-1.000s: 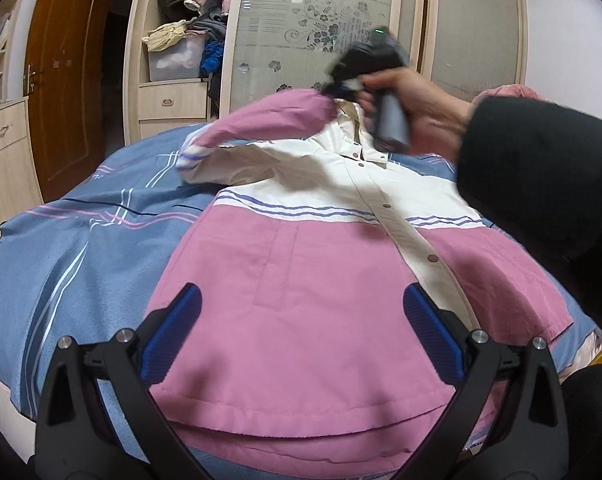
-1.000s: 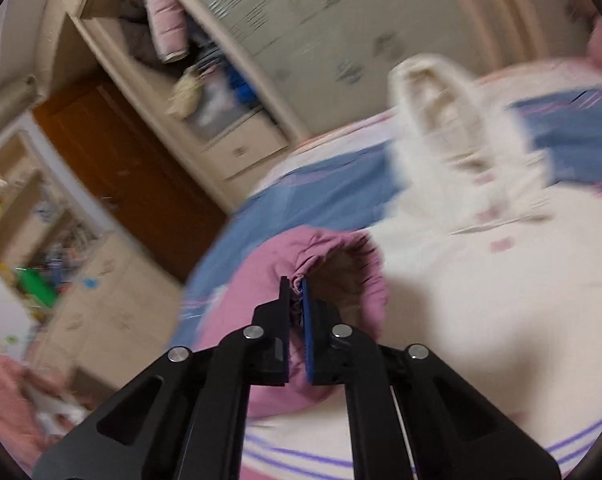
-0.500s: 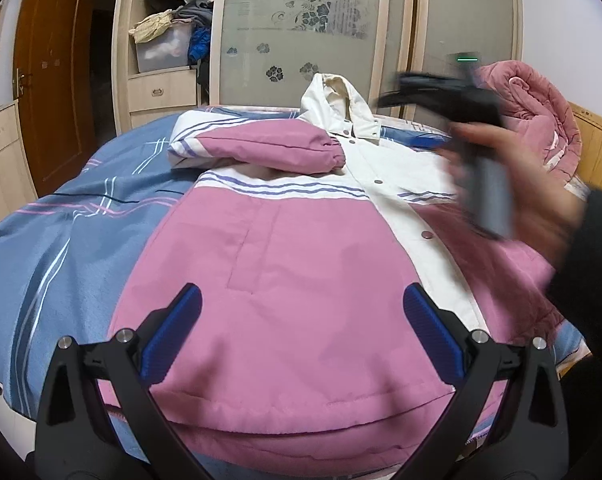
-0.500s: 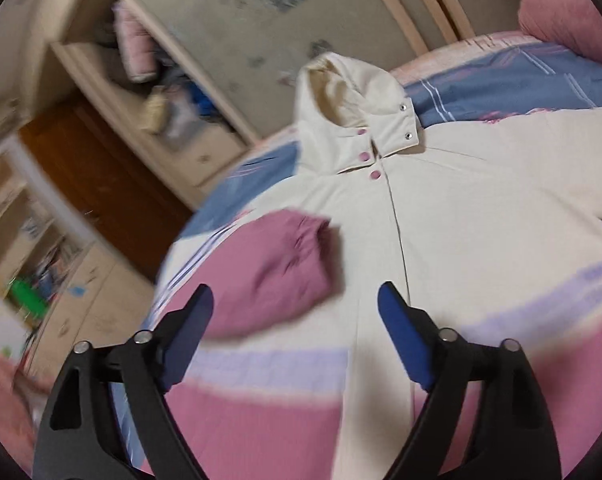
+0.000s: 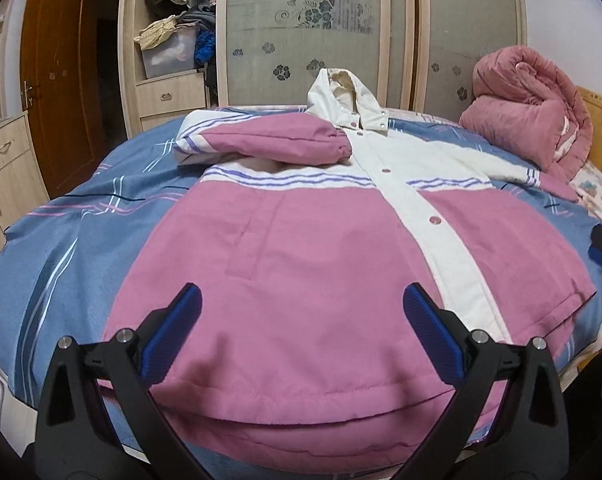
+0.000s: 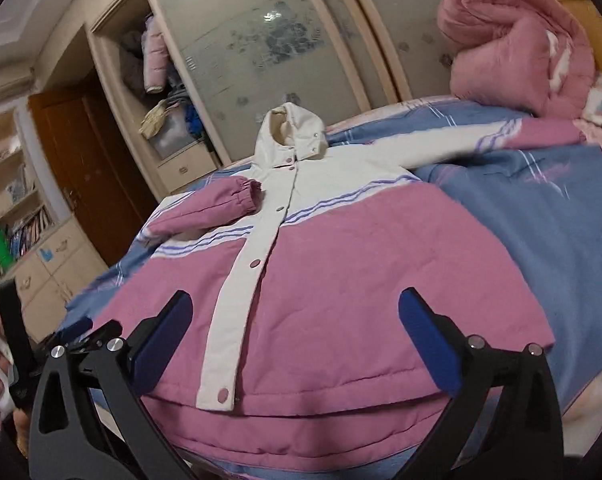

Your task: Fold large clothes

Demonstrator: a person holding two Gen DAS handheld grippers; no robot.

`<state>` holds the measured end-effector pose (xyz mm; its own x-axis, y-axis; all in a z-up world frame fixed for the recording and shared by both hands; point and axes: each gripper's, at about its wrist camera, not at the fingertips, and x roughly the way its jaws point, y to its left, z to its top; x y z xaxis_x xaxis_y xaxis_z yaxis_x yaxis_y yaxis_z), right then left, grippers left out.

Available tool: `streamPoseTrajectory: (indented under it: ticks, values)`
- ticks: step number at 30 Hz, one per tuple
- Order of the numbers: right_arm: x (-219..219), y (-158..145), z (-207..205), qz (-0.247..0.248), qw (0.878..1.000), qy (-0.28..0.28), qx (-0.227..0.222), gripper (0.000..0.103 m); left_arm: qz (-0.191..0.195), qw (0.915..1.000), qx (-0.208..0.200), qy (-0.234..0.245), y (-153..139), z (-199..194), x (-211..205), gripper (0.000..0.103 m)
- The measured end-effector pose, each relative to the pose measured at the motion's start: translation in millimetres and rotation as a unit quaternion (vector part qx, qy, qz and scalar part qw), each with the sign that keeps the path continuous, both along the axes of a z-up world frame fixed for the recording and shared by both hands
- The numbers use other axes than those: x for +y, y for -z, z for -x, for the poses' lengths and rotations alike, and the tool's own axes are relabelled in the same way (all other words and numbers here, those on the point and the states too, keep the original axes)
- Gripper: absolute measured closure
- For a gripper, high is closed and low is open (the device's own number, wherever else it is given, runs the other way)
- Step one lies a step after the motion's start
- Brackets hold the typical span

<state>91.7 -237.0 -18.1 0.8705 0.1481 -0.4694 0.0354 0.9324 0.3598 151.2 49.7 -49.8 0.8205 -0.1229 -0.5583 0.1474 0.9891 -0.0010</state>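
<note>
Pink and white puffy jacket (image 5: 301, 264) lies on the blue bed (image 5: 81, 216). Both grippers (image 5: 301, 320) (image 6: 297, 328) gape wide, empty. Next, pinch the straight sleeve (image 6: 501, 136) near the cuff and fold it across.

A lived-in home bedroom: a bed under a blue striped sheet (image 5: 61, 240), a frosted sliding-door wardrobe (image 5: 301, 32) stuffed with clothes, a brown wooden door (image 5: 57, 92).

The jacket (image 5: 301, 264) is soft, matt padded cloth with glossy snap buttons, lying on a smooth woven bedsheet (image 5: 73, 224). At far right a puffy quilted comforter (image 5: 529, 104) looks matt, while the far wardrobe doors (image 5: 301, 28) are frosted glass in pale wood frames. The left gripper (image 5: 301, 330) is matt black plastic with ribbed blue pads (image 5: 429, 336) and shiny metal screws.
</note>
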Motion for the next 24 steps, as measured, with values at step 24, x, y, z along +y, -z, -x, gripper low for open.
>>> streamPoseTrajectory:
  ticks: [24]
  values:
    - [4, 4, 10, 0.073, 0.997, -0.011, -0.006, 0.001, -0.008, 0.9999, -0.005, -0.003, 3, -1, -6, 0.002]
